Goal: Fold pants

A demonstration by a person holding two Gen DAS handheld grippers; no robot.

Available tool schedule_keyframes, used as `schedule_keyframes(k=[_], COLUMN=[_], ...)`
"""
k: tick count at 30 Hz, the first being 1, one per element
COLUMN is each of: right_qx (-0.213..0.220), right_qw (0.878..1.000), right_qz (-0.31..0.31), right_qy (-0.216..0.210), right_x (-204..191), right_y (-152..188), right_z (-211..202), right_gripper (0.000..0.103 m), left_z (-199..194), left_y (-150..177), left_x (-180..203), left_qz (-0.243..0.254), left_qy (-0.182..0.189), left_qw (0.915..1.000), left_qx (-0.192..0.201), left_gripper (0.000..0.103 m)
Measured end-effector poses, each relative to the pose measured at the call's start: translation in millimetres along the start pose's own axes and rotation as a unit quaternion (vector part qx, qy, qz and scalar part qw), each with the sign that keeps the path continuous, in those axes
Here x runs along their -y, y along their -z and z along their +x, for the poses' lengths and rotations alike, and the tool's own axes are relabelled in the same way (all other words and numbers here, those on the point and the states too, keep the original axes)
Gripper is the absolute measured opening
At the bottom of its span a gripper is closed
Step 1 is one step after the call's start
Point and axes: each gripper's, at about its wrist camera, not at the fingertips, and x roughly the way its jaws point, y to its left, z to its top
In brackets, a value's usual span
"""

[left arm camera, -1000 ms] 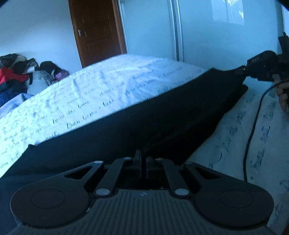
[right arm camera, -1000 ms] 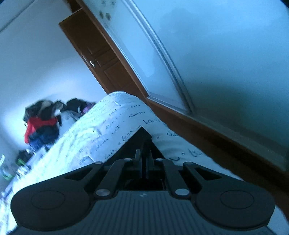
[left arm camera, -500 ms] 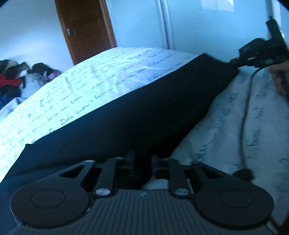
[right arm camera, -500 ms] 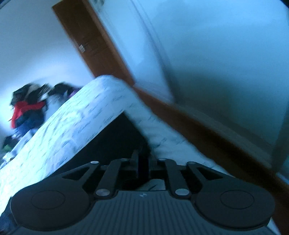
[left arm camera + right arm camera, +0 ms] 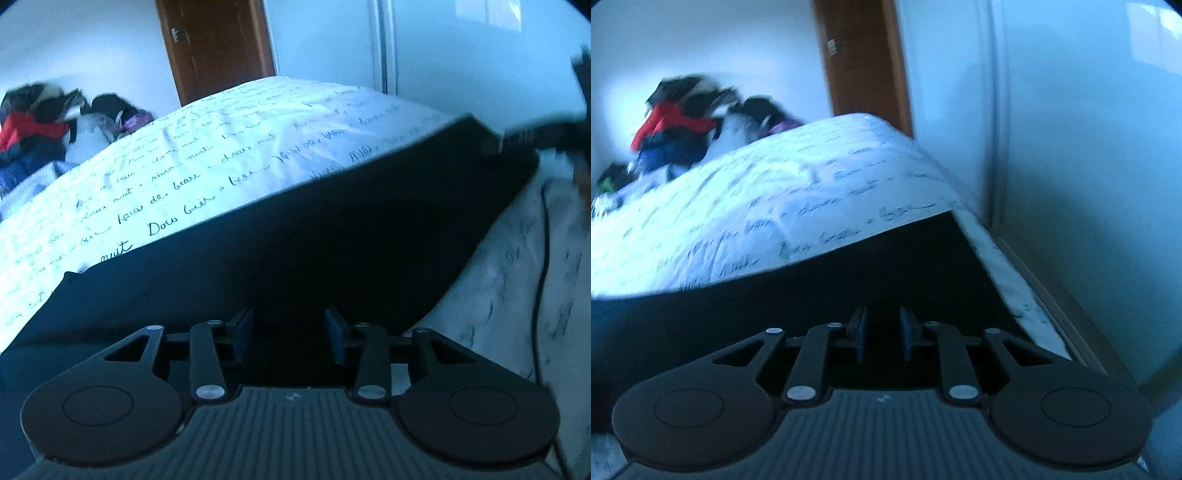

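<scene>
Left wrist only: black cable (image 5: 541,266).

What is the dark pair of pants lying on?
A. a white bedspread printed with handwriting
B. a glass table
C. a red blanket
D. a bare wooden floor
A: the dark pants lie spread flat on the white bedspread printed with cursive handwriting.

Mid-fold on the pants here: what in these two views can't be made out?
- Left wrist view: the right gripper at the far corner of the flat black pants is motion-blurred and cut by the frame edge.
- Both views: the pants' near edge is hidden behind each gripper body.
- Right wrist view: the clothes pile is blurred.
</scene>
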Motion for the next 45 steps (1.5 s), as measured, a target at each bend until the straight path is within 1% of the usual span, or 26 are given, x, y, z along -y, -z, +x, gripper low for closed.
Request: schedule_keyframes(k=[2,3,5,7,9,10,11,12,13,14,15,16,19,21,23,25,28,30,34,37,38,39,40,42,44,45], right_qx=[0.023,0.030,0.022,-0.003,-0.029,-0.020,-0.007,0.010,0.023,0.034,0.041,0.044,0.018,-0.006,-0.014,-0.013,0.005,0.018,0.057,0.065,0.067,0.067,0.067,0.064,0.061,0.062], right_qw=[1.000,0.999,0.998,0.995,0.994,0.995,0.997,0.999,0.999,0.999,0.998,0.997,0.994,0.989,0.984,0.980,0.972,0.962,0.937,0.934,0.933,0.932,0.931,0.925,0.913,0.909], right_qz=[-0.002,-0.012,-0.038,-0.071,-0.101,-0.094,-0.076,-0.047,-0.019,0.015,0.043,0.061,0.101,0.134,0.163,0.182,0.215,0.250,0.322,0.331,0.334,0.337,0.341,0.358,0.386,0.394], right_qy=[0.004,-0.007,-0.048,-0.065,-0.036,-0.022,-0.016,-0.014,-0.014,-0.012,-0.013,-0.018,-0.039,-0.060,-0.076,-0.085,-0.100,-0.108,-0.123,-0.120,-0.118,-0.115,-0.113,-0.111,-0.120,-0.125], right_x=[-3.7,-7.7,-16.3,-26.6,-33.8,-30.9,-24.6,-16.7,-8.9,1.9,10.9,18.2,34.5,42.9,47.5,51.2,55.0,59.0,72.5,76.3,76.8,77.8,79.7,84.8,94.5,96.9], right_y=[0.2,1.9,6.0,14.3,21.1,24.4,24.7,24.7,24.8,24.9,25.7,26.6,28.7,34.3,42.6,44.0,42.1,41.1,40.0,31.8,29.4,27.0,26.3,26.8,31.4,33.2], right_z=[-15.2,-22.7,-32.3,-30.2,-20.1,-22.9,-30.1,-40.2,-48.6,-57.8,-65.1,-68.7,-67.8,-61.1,-60.2,-56.0,-47.7,-31.5,-7.6,5.3,6.6,10.6,12.9,20.7,25.6,26.0], right_gripper=[0.019,0.019,0.021,0.026,0.027,0.027,0.028,0.033,0.039,0.058,0.071,0.071,0.071,0.071,0.071,0.071,0.071,0.071,0.068,0.065,0.061,0.053,0.048,0.022,0.010,0.008], left_z=[-8.3,-10.7,-10.3,-1.1,5.0,1.8,-2.2,-7.5,-12.2,-15.6,-16.8,-15.7,-4.1,3.3,10.5,14.2,10.1,7.0,8.5,11.6,12.3,13.6,14.1,15.6,18.6,21.5], left_y=[-1.4,-3.8,-8.3,-9.6,-10.0,-9.5,-10.2,-12.3,-15.4,-18.2,-21.2,-23.6,-29.1,-29.4,-28.7,-26.7,-26.1,-27.3,-31.8,-35.7,-37.4,-39.0,-40.7,-43.8,-46.5,-48.0], left_x=[4.2,4.3,5.7,11.5,14.6,15.0,14.0,13.0,11.7,10.3,8.6,7.1,7.2,8.7,13.2,16.5,17.4,16.8,14.7,14.0,14.0,14.1,13.9,12.7,10.6,9.3], left_qz=[0.006,0.001,-0.008,-0.002,0.000,-0.005,-0.010,-0.016,-0.021,-0.027,-0.033,-0.039,-0.054,-0.064,-0.058,-0.050,-0.049,-0.050,-0.056,-0.064,-0.068,-0.072,-0.077,-0.089,-0.103,-0.111], left_qy=[0.007,0.011,0.010,0.005,-0.002,-0.003,-0.001,0.001,-0.001,-0.005,-0.011,-0.016,-0.022,-0.012,-0.008,-0.008,-0.007,-0.013,-0.012,-0.003,0.002,0.006,0.013,0.028,0.041,0.048], left_qw=[0.9998,0.9997,0.9993,0.9996,0.9999,0.9998,0.9995,0.9989,0.9982,0.9973,0.9964,0.9959,0.9970,0.9972,0.9980,0.9986,0.9984,0.9981,0.9979,0.9976,0.9973,0.9970,0.9966,0.9953,0.9936,0.9926], left_qx=[0.016,0.024,0.036,0.027,0.015,0.021,0.031,0.044,0.056,0.067,0.077,0.081,0.050,0.038,0.023,0.017,0.028,0.033,0.030,0.028,0.028,0.028,0.027,0.025,0.017,0.009], left_gripper=[0.050,0.051,0.060,0.061,0.059,0.059,0.059,0.060,0.065,0.071,0.075,0.081,0.079,0.078,0.078,0.077,0.077,0.077,0.078,0.078,0.078,0.078,0.078,0.079,0.079,0.079])
